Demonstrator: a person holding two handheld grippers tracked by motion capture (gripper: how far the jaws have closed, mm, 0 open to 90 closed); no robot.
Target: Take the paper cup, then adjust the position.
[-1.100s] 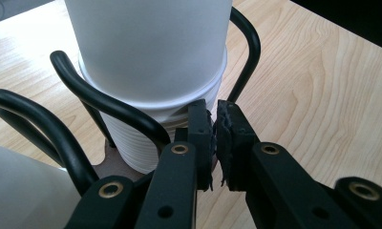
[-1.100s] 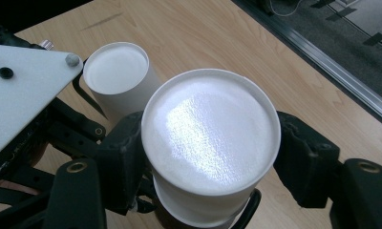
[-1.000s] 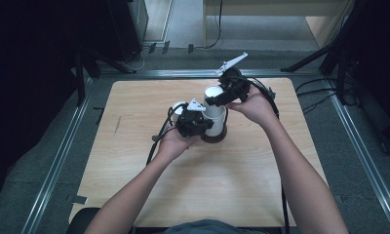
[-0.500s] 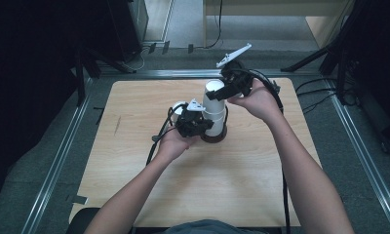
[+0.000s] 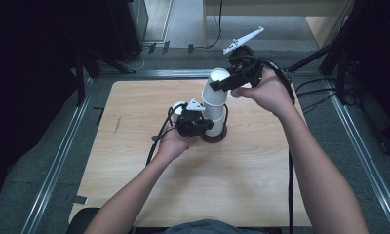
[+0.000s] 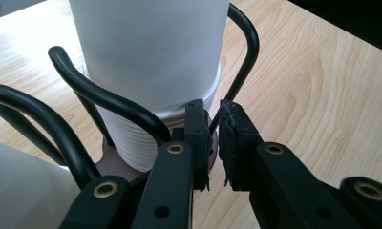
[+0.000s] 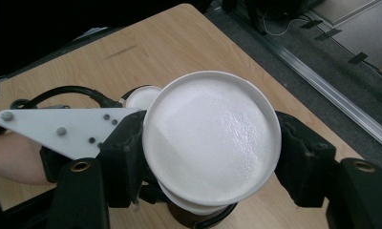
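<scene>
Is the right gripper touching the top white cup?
Touching. In the right gripper view, the right gripper has a black finger pressed against each side of the top white cup.

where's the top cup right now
In the high view the top cup sits tilted in the right tongs, just above the cup stack in the holder at the table's middle.

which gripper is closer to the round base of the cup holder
Left. The left gripper is low, shut on a black wire of the holder just above its base; the right gripper is higher, shut on the top white cup.
</scene>
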